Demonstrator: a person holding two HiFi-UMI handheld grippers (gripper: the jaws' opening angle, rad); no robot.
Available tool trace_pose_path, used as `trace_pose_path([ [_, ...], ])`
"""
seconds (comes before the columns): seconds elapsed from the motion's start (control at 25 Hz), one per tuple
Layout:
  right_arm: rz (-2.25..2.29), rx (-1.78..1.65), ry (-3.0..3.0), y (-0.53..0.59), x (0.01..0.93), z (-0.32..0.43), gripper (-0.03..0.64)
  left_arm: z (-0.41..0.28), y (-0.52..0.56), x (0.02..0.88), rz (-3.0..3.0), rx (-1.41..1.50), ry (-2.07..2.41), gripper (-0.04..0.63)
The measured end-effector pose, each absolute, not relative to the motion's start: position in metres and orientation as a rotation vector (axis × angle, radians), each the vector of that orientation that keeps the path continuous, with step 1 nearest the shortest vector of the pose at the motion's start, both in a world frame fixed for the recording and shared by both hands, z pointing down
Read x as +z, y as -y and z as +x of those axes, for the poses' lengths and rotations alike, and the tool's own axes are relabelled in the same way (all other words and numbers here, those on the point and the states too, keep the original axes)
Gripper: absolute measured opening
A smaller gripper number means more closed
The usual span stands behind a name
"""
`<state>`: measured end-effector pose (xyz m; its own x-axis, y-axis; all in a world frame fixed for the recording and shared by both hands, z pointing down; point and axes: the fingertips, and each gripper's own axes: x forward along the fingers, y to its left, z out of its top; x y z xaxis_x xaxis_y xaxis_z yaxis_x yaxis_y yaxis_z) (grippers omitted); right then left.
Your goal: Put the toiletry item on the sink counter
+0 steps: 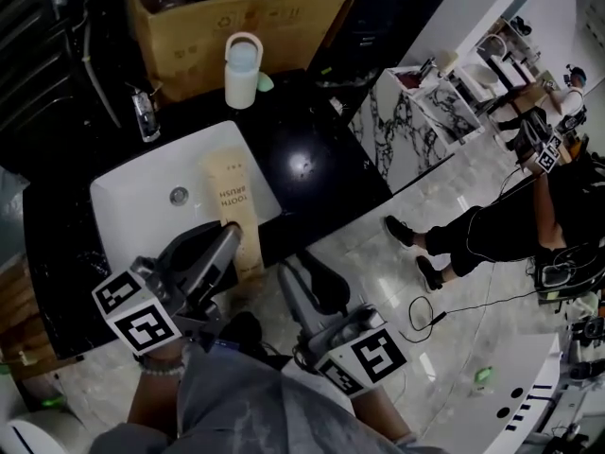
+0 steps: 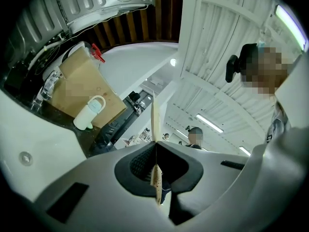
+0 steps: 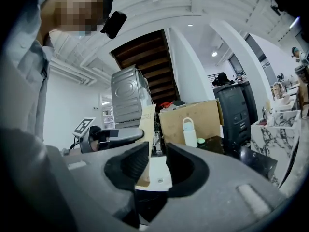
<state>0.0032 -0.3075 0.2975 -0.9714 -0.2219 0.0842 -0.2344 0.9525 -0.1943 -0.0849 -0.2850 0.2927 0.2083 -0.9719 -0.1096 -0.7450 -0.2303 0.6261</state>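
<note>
Head view: the flat beige cardboard toothbrush box hangs over the white sink basin sunk in the black desk. Its near end is pinched edge-on by the left gripper, fingers together on it. The right gripper sits just beside, fingers apart, gripping nothing.

Counter glossy black (light reflects); cardboard box matt.

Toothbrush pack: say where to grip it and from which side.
Grip the toothbrush pack at its near end, from the person's side, pinching its broad faces: it is long, flat and thin, reaching out over the sink. The left tool grips it so.
</note>
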Motion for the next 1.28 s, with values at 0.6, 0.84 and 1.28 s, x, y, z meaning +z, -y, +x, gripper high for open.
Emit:
trace_pose_path([
  [0.6, 0.496, 0.311, 3.019, 0.382, 0.297, -0.044, -0.002, -0.144, 0.323, 0.305, 1.966, -0.726, 1.641, 0.008],
  [0.84, 0.467, 0.306, 3.003, 0.398, 0.300, -0.054, -0.002, -0.151, 0.330, 0.309, 1.926, -0.752, 1.672, 0.008],
  [1.28, 0.231, 0.293, 2.972, 0.437, 0.308, -0.070, -0.002, -0.159, 0.363, 0.319, 1.817, -0.742, 1.791, 0.008],
])
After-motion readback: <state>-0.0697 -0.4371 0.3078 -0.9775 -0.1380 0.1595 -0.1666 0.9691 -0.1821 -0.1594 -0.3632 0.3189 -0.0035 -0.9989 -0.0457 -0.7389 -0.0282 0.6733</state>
